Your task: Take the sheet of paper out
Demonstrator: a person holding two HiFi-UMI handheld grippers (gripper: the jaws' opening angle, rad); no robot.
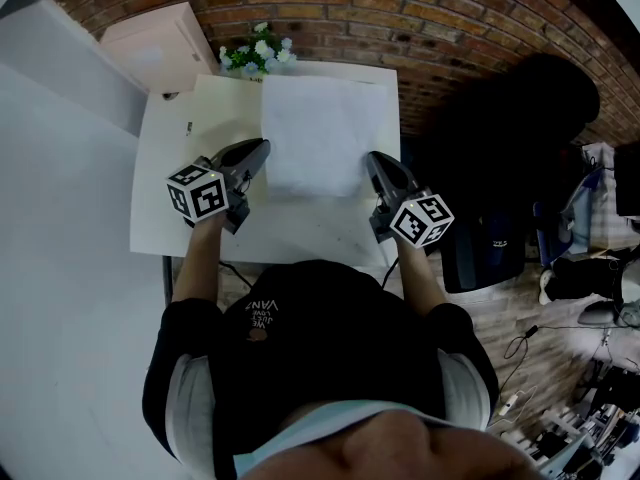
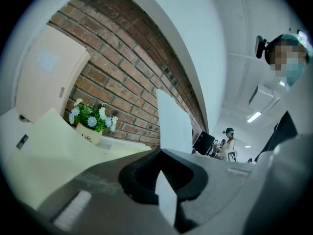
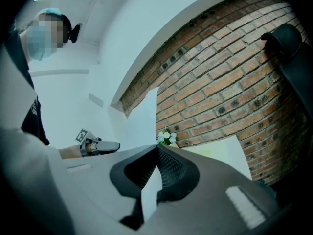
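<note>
- Left claw (image 2: 160, 151): jaws closed flat on the sheet (image 2: 172, 121), which is pinched near its left edge. The hold is shallow, and it probably sits at the margin so that the thin paper is not creased.
- Right claw (image 3: 157, 148): jaws likewise closed on the sheet (image 3: 144, 121), at the opposite edge. The two claws sit at about the same height, and judging by this, the matched hold is there to keep a limp sheet from sagging or twisting.
- Sheet (image 1: 325, 133): white and unfolded. It spans the gap between the left claw (image 1: 262, 146) and the right claw (image 1: 372, 158) and extends ahead of both tips. In both gripper views it rises from the jaws, so it appears to be held off the table rather than lying on it.
- Table (image 1: 165, 198): pale top, below and ahead of both claws. A strip of it lies outside the left claw.
- Flowers (image 1: 258, 53): a small pot well ahead of the claws, at the table's far edge and beyond the sheet's far side.
- Cabinet (image 1: 155, 48): a pale box ahead of and outside the left claw, well apart from it.
- Wall (image 1: 420, 18): brick, behind the table.
- Task status, judged: the sheet is in hand at both sides.
</note>
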